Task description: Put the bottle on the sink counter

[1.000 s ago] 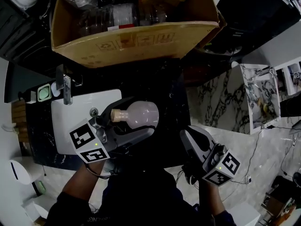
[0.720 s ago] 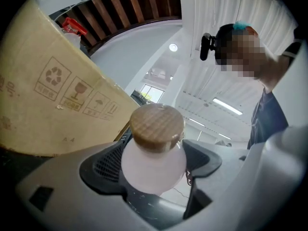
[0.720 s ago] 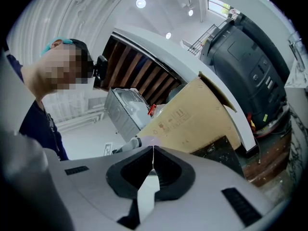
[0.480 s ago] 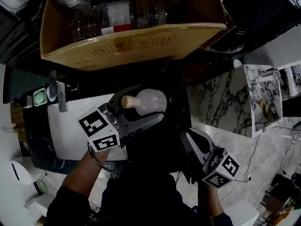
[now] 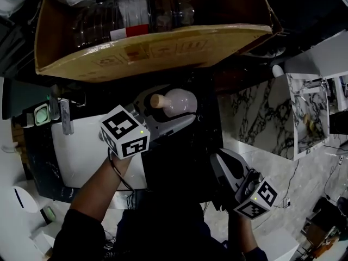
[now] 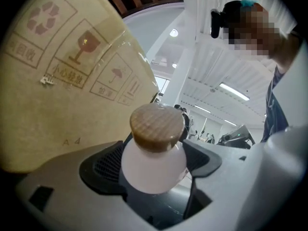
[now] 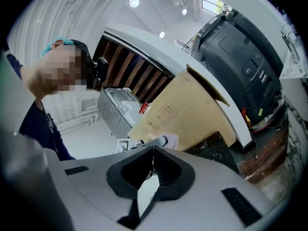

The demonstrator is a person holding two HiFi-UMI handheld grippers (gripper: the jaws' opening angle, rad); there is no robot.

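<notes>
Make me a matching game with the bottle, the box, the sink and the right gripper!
Things:
1. bottle
2. cardboard box
3. sink
4. right gripper

Colour or state:
A. white
B. shut, nothing in it
C. brown
D. held by the left gripper

Pairs: 1-D, 2-C, 3-A, 4-B.

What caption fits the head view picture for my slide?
Left gripper holds a round, pale bottle with a wooden stopper, close to a cardboard box.

- The dark counter point(image 5: 209, 125) carries a white sink basin point(image 5: 81, 151) set into it; a faucet point(image 5: 66, 117) at the basin rim;
- A cardboard box point(image 5: 152, 50) stands behind the basin.
</notes>
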